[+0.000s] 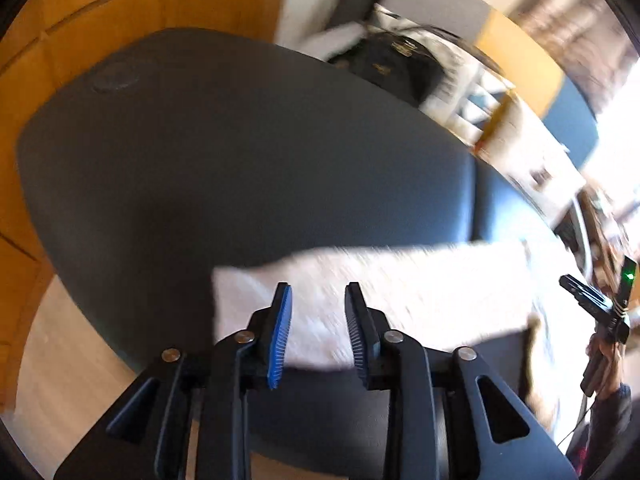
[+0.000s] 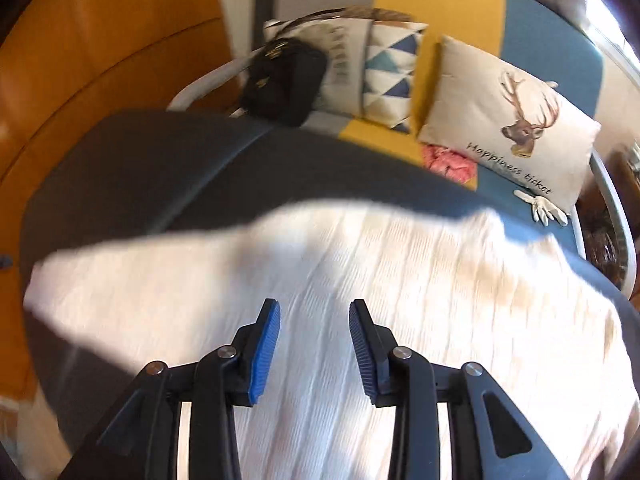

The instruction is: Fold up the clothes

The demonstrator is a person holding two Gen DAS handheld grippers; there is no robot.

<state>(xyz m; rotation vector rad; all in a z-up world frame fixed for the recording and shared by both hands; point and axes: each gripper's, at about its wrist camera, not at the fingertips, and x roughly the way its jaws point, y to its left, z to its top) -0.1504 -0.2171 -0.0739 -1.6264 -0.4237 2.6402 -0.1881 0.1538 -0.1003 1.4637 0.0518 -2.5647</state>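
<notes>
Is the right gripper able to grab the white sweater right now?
Probably yes. The right gripper is open and empty, and the white sweater lies spread on the dark table just ahead of its fingers, with nothing between them.

Ribbed white knit cloth garment (image 2: pixel 360 272), matt dark table (image 1: pixel 240 160), glossy wood panelling (image 2: pixel 100 60)

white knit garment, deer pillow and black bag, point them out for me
white knit garment (image 2: pixel 400 280): right wrist view, middle of the ribbed fabric
deer pillow (image 2: pixel 508 120): right wrist view, on its printed front
black bag (image 2: pixel 284 80): right wrist view, centre of its body
</notes>
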